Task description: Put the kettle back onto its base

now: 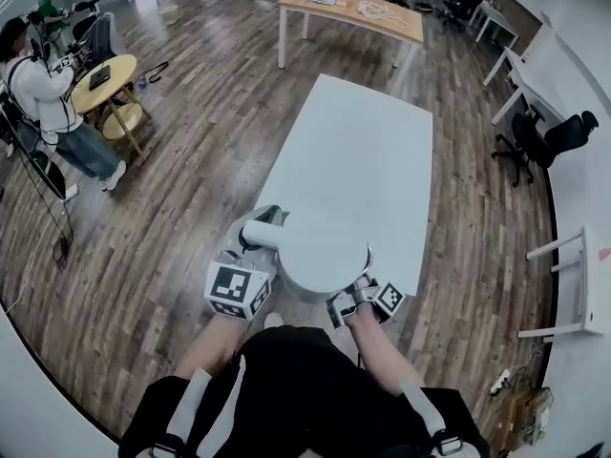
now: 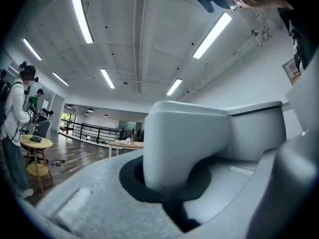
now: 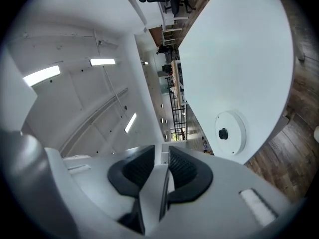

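- While the kettle [image 1: 320, 256] hangs between both my grippers above the near end of the table [image 1: 363, 151], the step in hand reads as the carry toward the base.
- Left gripper [image 1: 254, 254]: fingers pinching the kettle's handle [image 2: 184, 143]. The white grip sits right in the dark pads and fills most of the left gripper view.
- Right gripper [image 1: 355, 300]: fingers closed on a thin white edge [image 3: 152, 193] of the kettle, at its near right side. I cannot tell which part of the kettle that edge is.
- Base [image 3: 230, 132]: a round white disc with a dark centre stud, lying flat on the table close to its edge. It shows only in the right gripper view. The head view gives no sign of it, so I judge the kettle body hides it there.
- Kettle is in the air, not touching the table as far as I can tell.
- Next move, my judgement: bring the kettle's underside over the stud, keep it level, and lower straight down until it seats.
- Risk: the kettle blocks my view of the base from above, so an off-centre landing is likely.
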Motion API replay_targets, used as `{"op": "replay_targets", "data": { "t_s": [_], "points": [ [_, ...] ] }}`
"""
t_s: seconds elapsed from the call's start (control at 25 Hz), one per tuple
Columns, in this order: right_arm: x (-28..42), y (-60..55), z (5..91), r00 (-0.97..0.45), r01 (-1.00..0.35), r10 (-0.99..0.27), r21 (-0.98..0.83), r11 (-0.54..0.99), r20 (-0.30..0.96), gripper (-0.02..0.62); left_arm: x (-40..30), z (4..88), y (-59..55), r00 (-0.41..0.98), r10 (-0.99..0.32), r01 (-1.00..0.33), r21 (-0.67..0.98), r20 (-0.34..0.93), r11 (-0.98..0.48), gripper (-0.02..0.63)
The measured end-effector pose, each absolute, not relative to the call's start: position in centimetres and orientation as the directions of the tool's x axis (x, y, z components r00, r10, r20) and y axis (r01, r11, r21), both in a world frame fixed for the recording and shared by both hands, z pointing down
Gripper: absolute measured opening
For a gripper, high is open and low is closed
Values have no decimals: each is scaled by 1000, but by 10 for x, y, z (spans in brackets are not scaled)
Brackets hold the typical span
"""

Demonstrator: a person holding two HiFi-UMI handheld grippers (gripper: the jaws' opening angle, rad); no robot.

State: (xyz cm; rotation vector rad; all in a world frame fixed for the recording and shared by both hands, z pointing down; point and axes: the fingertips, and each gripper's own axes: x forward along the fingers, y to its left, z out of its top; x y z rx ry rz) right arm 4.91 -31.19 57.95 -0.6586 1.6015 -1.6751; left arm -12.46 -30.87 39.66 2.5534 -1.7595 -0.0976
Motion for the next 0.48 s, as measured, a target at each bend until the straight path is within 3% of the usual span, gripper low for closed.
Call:
{"op": "replay_targets", "data": {
  "t_s": [0.48],
  "points": [
    [35, -351, 591, -551, 122, -829, -992, 31, -94, 71, -137, 407, -362, 417, -909, -907, 57, -24, -418, 0]
  ]
}}
